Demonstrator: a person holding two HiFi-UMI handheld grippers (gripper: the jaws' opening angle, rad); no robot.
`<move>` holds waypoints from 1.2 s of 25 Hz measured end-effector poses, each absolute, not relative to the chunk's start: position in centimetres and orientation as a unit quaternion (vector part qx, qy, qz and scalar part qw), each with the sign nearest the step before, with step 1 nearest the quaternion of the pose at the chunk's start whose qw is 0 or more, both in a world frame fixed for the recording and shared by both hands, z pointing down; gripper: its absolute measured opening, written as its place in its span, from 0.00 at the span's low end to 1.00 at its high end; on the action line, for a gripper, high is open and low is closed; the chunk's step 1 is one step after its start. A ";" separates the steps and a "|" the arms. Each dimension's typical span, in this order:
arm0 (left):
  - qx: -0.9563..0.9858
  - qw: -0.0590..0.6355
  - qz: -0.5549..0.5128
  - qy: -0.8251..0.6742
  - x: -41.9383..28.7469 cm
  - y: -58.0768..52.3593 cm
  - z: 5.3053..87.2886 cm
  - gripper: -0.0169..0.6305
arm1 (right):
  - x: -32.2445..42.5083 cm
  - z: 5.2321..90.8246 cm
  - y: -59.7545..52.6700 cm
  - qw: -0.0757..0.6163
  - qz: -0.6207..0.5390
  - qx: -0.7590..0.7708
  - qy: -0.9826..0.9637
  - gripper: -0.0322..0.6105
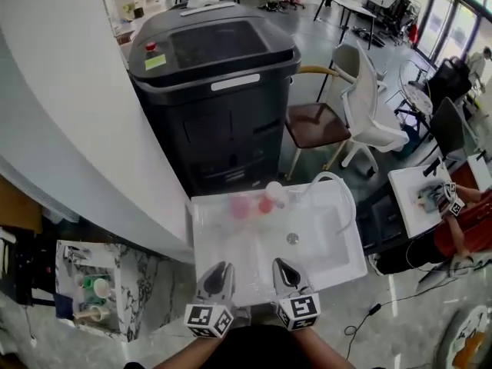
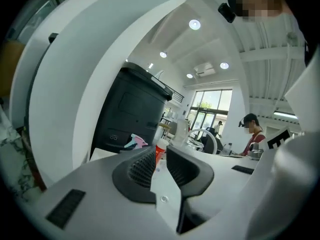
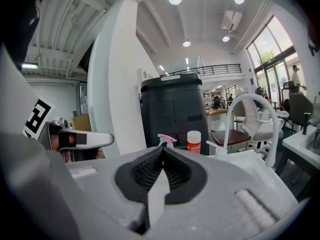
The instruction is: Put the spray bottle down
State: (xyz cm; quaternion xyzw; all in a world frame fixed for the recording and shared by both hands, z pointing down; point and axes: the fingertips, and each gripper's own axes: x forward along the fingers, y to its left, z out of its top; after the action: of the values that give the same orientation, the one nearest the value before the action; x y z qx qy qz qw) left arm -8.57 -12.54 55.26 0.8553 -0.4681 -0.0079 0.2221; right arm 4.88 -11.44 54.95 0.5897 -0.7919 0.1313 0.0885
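Note:
The pink spray bottle [image 1: 240,206] stands at the back of the white sink unit [image 1: 323,241], free of both grippers. Its pink and teal head [image 3: 167,140] shows beyond the jaws in the right gripper view and is seen too in the left gripper view [image 2: 135,142]. My left gripper [image 1: 219,271] hovers over the sink's front edge, its jaws a narrow gap apart with nothing between them [image 2: 159,154]. Beside it my right gripper [image 1: 286,271] is shut and empty [image 3: 163,151].
An orange bottle with a white cap [image 1: 267,204] stands right of the spray bottle. A curved white faucet [image 1: 338,187] rises at the back right. Behind the sink is a black machine [image 1: 215,98], with a chair [image 1: 361,106] to its right. A person [image 1: 461,229] sits at the far right.

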 end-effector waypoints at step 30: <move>0.848 0.172 0.053 -0.500 -7.3 -2.9 52.3 0.07 | 4.4 52.1 -1.5 0.111 0.111 0.540 -0.827 0.05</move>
State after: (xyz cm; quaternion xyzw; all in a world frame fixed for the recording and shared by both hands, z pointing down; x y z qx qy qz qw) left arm -7.34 -2.89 52.32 0.8475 -0.4995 0.0528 0.1715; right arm 4.43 -1.52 52.10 0.5396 -0.8271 0.1112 0.1111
